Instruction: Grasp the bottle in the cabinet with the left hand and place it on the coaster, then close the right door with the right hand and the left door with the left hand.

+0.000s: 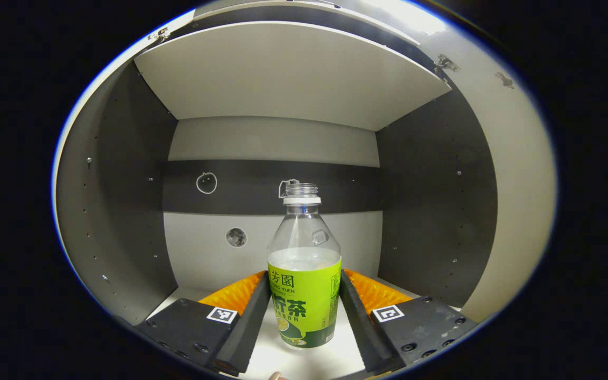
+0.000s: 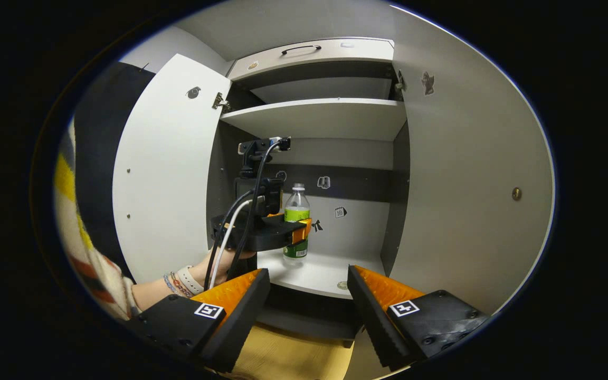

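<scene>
A clear bottle [image 1: 304, 248] with a green label and no cap stands upright on the cabinet's white lower shelf [image 1: 304, 361]. In the left gripper view, my left gripper [image 1: 304, 274] has its two fingers against the label's left and right sides. In the right gripper view, the bottle [image 2: 297, 203] is deep in the cabinet with the left gripper [image 2: 300, 230] around its middle and a hand holding that gripper from below. My right gripper [image 2: 308, 274] hangs open in front of the cabinet, nothing between its fingers. The left door [image 2: 167, 174] and the right door [image 2: 467, 184] both stand wide open.
An upper shelf [image 2: 314, 119] spans the cabinet above the bottle, and a drawer with a handle [image 2: 304, 50] sits above that. A person's striped sleeve [image 2: 93, 264] is at the left. A wooden surface [image 2: 293, 359] lies below the cabinet. Cables [image 2: 240, 221] trail from the left gripper.
</scene>
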### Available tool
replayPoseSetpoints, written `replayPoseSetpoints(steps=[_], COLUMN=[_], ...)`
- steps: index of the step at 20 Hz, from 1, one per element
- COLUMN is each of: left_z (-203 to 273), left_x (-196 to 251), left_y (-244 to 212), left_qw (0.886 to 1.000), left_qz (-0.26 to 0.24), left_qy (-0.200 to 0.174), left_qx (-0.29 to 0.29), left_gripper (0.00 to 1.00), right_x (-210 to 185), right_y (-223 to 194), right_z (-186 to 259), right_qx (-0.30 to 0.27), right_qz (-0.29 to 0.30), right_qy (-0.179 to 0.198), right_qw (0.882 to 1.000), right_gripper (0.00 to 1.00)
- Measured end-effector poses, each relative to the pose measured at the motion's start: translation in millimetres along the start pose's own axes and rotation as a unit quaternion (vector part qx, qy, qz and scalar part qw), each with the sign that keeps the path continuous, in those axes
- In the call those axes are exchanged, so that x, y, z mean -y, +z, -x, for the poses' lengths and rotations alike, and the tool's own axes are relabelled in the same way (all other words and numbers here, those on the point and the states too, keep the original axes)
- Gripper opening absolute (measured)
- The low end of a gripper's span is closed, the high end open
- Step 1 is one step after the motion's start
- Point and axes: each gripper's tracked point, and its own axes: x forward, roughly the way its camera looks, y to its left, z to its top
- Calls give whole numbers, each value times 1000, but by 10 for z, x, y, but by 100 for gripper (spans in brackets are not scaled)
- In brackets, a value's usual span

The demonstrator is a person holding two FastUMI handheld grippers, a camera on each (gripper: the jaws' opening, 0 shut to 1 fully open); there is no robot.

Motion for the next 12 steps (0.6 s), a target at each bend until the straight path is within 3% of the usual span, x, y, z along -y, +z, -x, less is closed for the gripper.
replayPoseSetpoints(steps=[12], left_z=[1110], left_x=[130], left_y=[163], left_qw=[1000], left_qz=[14], left_qy=[-19], left_qx=[11], left_gripper=[78], right_x=[-264], right_y=[114], right_z=[670], right_qx=[9], right_qz=[15], right_qy=[-21], right_qw=[1000], right_gripper=[98])
